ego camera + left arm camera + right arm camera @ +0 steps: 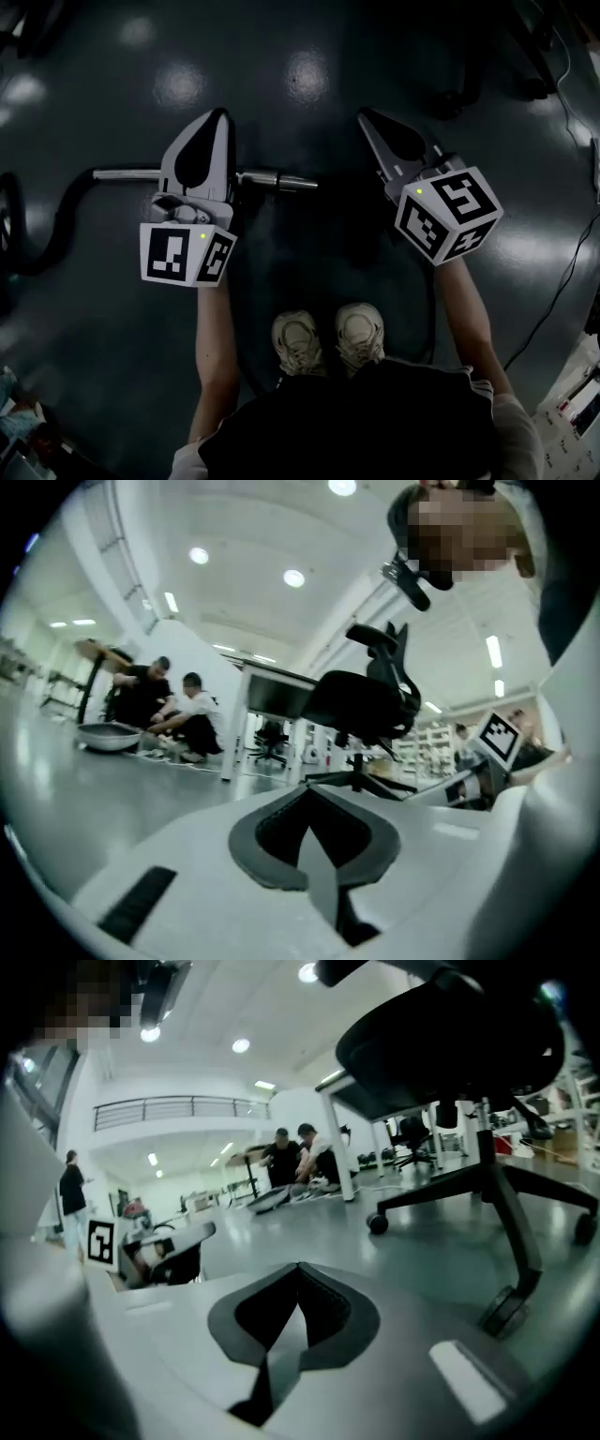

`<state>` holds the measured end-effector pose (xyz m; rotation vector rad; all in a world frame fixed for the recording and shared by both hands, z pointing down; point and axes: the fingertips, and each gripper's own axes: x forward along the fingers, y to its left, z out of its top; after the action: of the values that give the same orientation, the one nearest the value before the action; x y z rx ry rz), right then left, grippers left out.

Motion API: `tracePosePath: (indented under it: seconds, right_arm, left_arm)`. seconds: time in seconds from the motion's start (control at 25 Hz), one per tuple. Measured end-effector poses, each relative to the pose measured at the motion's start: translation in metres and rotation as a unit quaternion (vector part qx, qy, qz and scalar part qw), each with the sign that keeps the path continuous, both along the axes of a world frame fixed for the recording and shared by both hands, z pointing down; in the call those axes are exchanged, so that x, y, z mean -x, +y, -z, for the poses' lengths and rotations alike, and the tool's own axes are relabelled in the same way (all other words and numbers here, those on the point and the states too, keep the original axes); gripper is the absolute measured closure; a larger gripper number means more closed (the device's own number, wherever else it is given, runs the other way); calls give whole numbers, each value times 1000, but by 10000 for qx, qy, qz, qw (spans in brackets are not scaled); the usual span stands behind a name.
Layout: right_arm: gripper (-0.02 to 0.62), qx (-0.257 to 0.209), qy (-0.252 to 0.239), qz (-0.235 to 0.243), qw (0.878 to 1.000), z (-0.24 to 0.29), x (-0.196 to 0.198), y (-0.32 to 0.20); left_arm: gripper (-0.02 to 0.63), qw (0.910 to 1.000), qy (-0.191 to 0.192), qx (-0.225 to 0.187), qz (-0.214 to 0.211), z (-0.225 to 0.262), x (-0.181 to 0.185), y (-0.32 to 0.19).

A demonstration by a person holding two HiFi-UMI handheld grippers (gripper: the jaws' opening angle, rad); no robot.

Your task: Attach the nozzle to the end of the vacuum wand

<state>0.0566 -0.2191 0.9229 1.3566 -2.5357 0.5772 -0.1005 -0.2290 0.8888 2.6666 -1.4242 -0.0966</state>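
A silver vacuum wand (277, 180) lies across the dark floor, and a black hose (49, 232) curves off its left end. In the head view its middle is hidden under my left gripper (221, 113), which is held above it, shut and empty. My right gripper (362, 113) hovers to the right of the wand's free end, also shut with nothing in it. In the left gripper view the left gripper (310, 790) has its jaws closed to a point, as does the right gripper (299, 1267) in the right gripper view. I see no nozzle in any view.
My shoes (328, 339) stand just behind the wand. Cables (562, 281) run along the floor at the right. An office chair (469, 1082) stands close ahead, and desks and several people (169, 710) crouching on the floor are farther off.
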Motion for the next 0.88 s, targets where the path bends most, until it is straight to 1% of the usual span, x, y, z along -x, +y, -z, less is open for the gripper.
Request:
tracePosePath:
  seconds: [0.04, 0.08, 0.16, 0.24, 0.32, 0.48, 0.6, 0.72, 0.8, 0.88]
  right_arm:
    - [588, -83, -191, -272, 9994, 7, 1, -5]
    - [588, -155, -322, -461, 9983, 11, 3, -6]
    - [588, -267, -473, -636, 9965, 17, 9, -4]
    - [588, -316, -511, -627, 9962, 18, 16, 0]
    - [588, -296, -415, -513, 9974, 14, 24, 4]
    - [588, -33, -190, -133, 9997, -3, 40, 8]
    - [588, 89, -187, 23, 9998, -8, 47, 8]
    - [588, 17, -189, 93, 9998, -8, 49, 8]
    - [588, -61, -218, 33, 9997, -10, 49, 4]
    - [588, -120, -283, -74, 9995, -15, 47, 0]
  left_arm:
    - [603, 9990, 324, 44, 319, 0, 5, 0]
    - [603, 9970, 556, 102, 527, -2, 8, 2]
    - [603, 9944, 749, 228, 705, -8, 9, 7]
    - [603, 9943, 741, 309, 708, -12, 7, 12]
    - [603, 9951, 651, 319, 676, -14, 5, 14]
    - [603, 9968, 474, 230, 596, -16, 2, 15]
    - [603, 9975, 525, 63, 469, -12, -3, 17]
    - [604, 9975, 604, -139, 327, -5, -8, 20]
    - [604, 9973, 654, -214, 250, -6, -10, 17]
    - [604, 9971, 709, -170, 220, -10, -11, 13]
